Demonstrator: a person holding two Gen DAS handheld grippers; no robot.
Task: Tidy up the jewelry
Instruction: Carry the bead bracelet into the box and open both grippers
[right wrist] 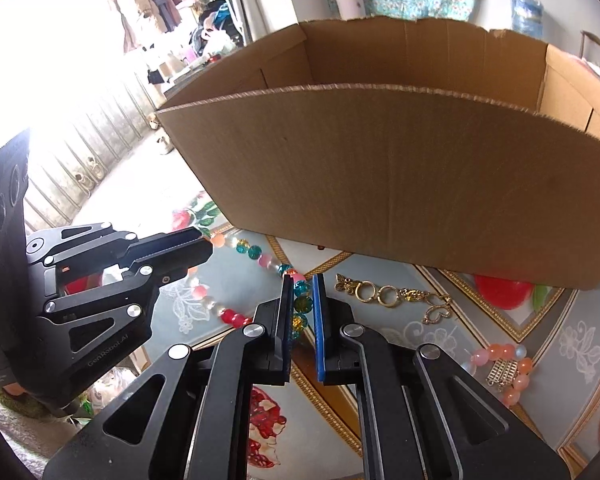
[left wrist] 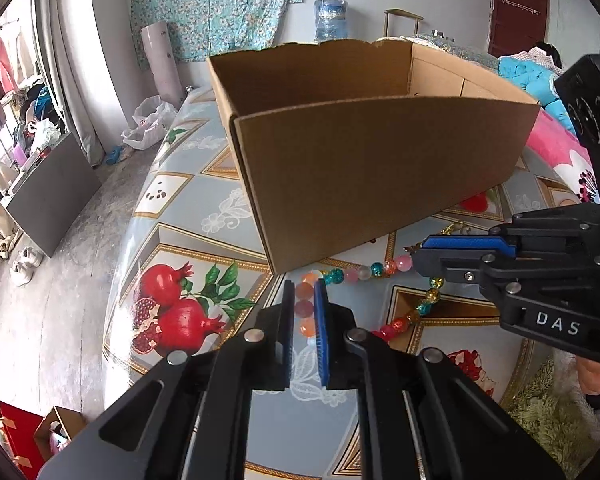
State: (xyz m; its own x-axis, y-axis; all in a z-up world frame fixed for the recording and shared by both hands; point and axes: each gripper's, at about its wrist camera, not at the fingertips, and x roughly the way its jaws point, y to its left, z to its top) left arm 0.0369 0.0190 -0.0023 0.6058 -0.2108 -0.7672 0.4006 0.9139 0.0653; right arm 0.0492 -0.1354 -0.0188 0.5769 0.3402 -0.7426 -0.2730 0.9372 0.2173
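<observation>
— Left wrist view first: how does the left tool (left wrist: 304, 300) sit?
— Low over the table (left wrist: 204, 200), angled down toward the cardboard box (left wrist: 360, 168). Its jaws stand slightly apart with the pale orange-pink end of the beaded necklace (left wrist: 364, 272) between them; I cannot tell whether the pads (left wrist: 320, 320) press the beads.
— And the right tool (right wrist: 302, 304)?
— It reaches in from the side in the left view. In its own view the jaws straddle the teal and yellow beads of that necklace (right wrist: 260, 256), a narrow gap showing; whether they grip is unclear.
— Anything only one camera shows?
— The right wrist view adds one gold chain (right wrist: 392, 296) lying just before the box (right wrist: 380, 184), and one orange bead bracelet (right wrist: 504, 368) further right. So three pieces, all on the table (right wrist: 580, 340), outside the one box.
</observation>
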